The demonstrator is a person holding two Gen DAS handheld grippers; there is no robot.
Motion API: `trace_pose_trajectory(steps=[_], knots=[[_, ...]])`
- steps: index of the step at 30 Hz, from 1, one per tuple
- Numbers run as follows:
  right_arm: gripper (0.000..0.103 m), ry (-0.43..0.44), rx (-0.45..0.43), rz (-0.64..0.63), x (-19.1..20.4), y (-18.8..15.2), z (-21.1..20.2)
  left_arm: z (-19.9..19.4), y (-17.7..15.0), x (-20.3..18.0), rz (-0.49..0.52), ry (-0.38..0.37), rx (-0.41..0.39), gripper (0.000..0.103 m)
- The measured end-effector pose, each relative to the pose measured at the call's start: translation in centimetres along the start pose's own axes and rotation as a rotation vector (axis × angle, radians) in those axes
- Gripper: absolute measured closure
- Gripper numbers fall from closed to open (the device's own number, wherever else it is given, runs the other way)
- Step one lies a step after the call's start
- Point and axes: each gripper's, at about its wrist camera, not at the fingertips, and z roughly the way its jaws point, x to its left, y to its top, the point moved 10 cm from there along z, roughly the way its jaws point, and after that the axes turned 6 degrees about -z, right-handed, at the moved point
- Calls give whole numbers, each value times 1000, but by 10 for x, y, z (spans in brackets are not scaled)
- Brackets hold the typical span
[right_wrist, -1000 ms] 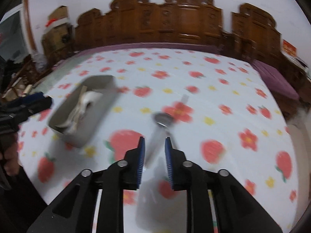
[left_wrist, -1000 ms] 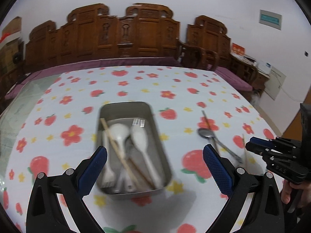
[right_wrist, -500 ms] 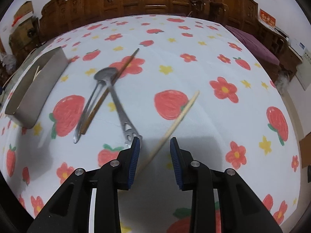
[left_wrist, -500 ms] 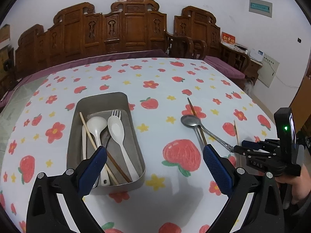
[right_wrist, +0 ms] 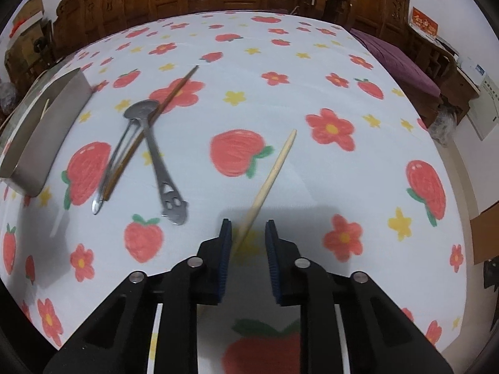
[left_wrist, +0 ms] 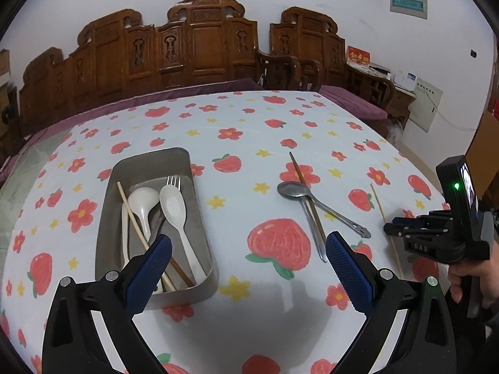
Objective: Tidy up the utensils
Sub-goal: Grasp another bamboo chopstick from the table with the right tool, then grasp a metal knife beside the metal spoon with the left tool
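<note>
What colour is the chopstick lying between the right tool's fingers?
Pale, light tan wood: the light wooden chopstick shows best in the right wrist view.

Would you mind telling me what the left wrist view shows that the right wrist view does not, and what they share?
Only the left wrist view shows inside the metal tray: white spoons, a fork and a chopstick. It also shows the open left tongs and the hand holding the right tongs.

Only the right wrist view shows the right tongs straddling the pale chopstick, pads not yet pressing it; they have just been closing.

Both show the tray, the metal spoon, the dark chopstick and the pale chopstick.
</note>
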Motion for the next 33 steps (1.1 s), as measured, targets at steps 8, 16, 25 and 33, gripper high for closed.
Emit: trace_pose_trajectory(steps=[8,16,25,33], knots=[[97,21,-6,-7,-20,-2,-2,-10,-12,-16,-9,32,-9,8],[97,50,-86,-39,-38,-3,-34,-5,-8,-41,-33,32,-10,8],[97,74,-144,-16,-59,13,-52,39,3,-78,-27,17,35,12],[97,108,-134,24,-70,10,-46,90,10,-106,-36,-27,103,38]])
